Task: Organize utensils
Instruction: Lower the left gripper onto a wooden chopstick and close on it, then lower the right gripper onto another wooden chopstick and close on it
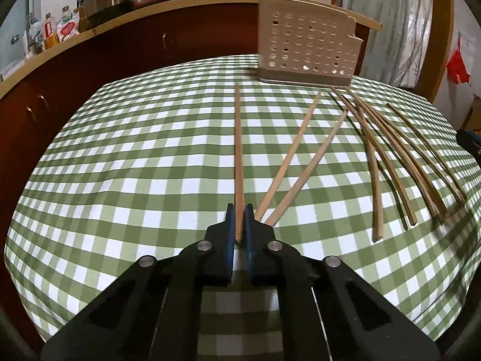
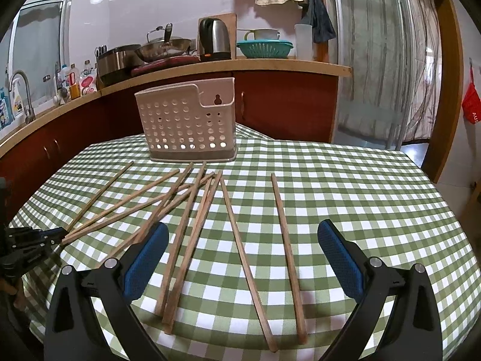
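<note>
Covering the table, a green checked cloth (image 2: 345, 186) faces a kitchen counter (image 2: 270, 65).

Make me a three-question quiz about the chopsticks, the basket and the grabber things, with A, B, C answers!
1. Where does the holder basket stand?
A. at the far side of the table, beyond the chopsticks
B. on the kitchen counter
C. on the floor

2. What colours is the checked tablecloth?
A. red and white
B. green and white
C. blue and yellow

3. What is the left gripper doing?
A. open and empty
B. shut on one chopstick
C. holding the basket

Answers: 1 A, the basket sits on the cloth behind the scattered chopsticks. 2 B, the squares are green and white. 3 B, the blue jaws pinch one stick's end, while the right gripper is wide open.
</note>
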`<state>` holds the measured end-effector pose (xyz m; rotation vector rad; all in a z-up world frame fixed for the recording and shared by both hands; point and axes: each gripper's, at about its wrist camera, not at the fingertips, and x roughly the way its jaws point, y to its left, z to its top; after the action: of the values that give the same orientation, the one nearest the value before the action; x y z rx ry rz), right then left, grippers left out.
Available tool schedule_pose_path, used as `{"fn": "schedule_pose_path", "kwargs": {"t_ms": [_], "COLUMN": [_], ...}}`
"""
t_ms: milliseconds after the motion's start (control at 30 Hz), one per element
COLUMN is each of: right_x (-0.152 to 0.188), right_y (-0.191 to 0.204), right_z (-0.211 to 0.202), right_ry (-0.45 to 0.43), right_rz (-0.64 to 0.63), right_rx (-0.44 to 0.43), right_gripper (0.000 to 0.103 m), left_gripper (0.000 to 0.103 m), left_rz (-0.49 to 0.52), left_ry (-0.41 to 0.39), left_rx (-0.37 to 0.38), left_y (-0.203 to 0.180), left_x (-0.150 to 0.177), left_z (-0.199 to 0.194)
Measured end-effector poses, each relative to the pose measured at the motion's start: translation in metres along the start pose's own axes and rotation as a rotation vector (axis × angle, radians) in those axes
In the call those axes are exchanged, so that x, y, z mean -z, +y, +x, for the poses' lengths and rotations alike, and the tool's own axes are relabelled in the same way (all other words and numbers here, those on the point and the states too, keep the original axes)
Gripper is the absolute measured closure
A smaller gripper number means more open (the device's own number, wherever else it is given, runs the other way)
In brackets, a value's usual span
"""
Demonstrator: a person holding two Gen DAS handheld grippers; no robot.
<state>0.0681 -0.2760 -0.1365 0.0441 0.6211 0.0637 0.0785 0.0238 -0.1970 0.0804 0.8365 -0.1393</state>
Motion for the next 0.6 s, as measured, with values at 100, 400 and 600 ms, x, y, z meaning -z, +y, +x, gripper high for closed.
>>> {"fn": "schedule_pose_path", "kwargs": {"t_ms": [100, 400, 600], "right_x": [0.004, 0.025, 0.038], "right_y": [-0.006, -0.029, -0.041], "right_z": [0.001, 0.004, -0.001], "right_ry": [0.011, 0.054, 0.066], "right_rz": [0.002, 0.032, 0.047], "right_rx": [0.006, 0.045, 0.033], "right_gripper": [0.006, 0.008, 0.047], "left_gripper": [0.096, 0.096, 0.096], "left_rz": [0.004, 0.008, 0.012], "left_ry": [-0.001, -0.003, -0.005], "left_rx": [0.004, 0.006, 0.004], "left_y": [-0.002, -0.006, -0.006], "left_x": [0.001, 0.002, 0.002], "left_z": [-0.001, -0.002, -0.003]}}
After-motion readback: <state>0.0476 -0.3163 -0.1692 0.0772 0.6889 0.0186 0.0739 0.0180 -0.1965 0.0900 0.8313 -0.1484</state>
